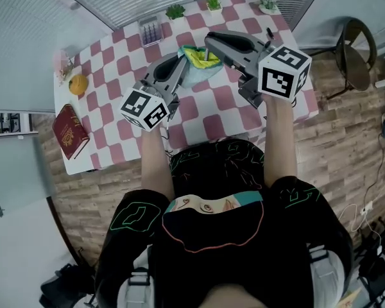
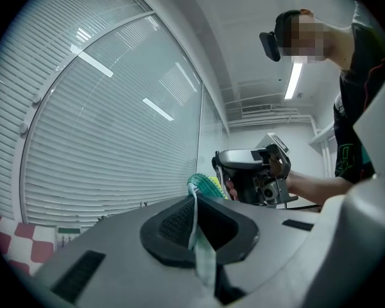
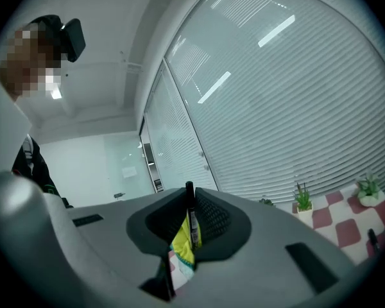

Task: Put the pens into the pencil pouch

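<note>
The table (image 1: 205, 117), covered in a pink and white checked cloth, fills the far half of the head view. The pencil pouch (image 1: 199, 59), yellow inside with a teal edge, is held up above its middle, between the two grippers.

The left gripper (image 2: 194, 226) is pressed together on the teal edge of the pouch, at the pouch's left side. The right gripper (image 3: 190, 220) is pinched on a black pen (image 3: 190, 207), which stands upright between the pads, with yellow pouch fabric showing just below it.

The step in hand is judged to be feeding this pen into the mouth. It is best done with the left grip held firm so that the mouth is drawn open. The pen should be lowered tip first until most of it is inside, and only then released.

Bare cloth lies under the pouch, so room for lowering is ample. A red book (image 1: 70, 132) and an orange fruit (image 1: 77, 84) lie near the left edge, well apart. Potted plants (image 1: 213, 2) line the far edge, and a chair (image 1: 356, 50) stands off the right side.
</note>
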`<state>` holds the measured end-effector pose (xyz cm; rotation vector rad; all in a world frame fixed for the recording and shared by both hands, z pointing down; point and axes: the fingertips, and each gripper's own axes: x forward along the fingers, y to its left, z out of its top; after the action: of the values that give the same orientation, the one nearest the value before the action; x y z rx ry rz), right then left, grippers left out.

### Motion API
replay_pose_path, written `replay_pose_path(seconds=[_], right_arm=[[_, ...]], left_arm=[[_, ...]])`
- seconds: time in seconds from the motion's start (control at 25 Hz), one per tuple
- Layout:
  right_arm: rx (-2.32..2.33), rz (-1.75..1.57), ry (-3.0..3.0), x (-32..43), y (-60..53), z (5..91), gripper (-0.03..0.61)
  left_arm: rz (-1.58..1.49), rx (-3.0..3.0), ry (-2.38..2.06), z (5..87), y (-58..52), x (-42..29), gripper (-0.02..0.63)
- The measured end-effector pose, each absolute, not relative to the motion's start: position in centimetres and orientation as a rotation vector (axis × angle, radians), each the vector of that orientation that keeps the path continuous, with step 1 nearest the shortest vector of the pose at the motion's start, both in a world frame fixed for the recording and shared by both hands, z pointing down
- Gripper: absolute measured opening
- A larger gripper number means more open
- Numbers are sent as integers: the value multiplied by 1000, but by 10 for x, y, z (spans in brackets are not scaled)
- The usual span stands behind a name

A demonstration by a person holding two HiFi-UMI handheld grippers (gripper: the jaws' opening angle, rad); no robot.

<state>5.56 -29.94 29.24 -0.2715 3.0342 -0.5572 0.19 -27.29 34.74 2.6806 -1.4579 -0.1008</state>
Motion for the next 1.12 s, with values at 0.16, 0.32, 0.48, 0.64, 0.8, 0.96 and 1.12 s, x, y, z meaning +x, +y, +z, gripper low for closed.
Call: replay_pose_path(seconds=[0.16, 0.32, 0.48, 0.64, 0.8, 0.96, 1.12], right_arm=[[-286, -557, 3099, 51, -299, 312, 43], [-292, -420, 3215, 44, -293, 331, 43], [-306, -327, 3248, 41, -292, 334, 71], [-334, -358, 3165, 51, -298, 326, 81], [-463, -390, 3047, 68, -313, 318, 36], [-567, -444, 2968, 89, -325, 320, 3], [-670, -483, 2902, 113, -338, 324, 3]], left_arm=[[-130, 2692, -1451, 340, -277, 4, 2], [-152, 2687, -1466, 336, -279, 1, 2], [-122, 2676, -1482, 340, -280, -3, 2], [-125, 2664, -1484, 343, -280, -6, 2], [-115, 2661, -1473, 347, -279, -4, 2], [-92, 2664, -1451, 352, -280, 4, 2], [-75, 2667, -1427, 356, -282, 11, 2]])
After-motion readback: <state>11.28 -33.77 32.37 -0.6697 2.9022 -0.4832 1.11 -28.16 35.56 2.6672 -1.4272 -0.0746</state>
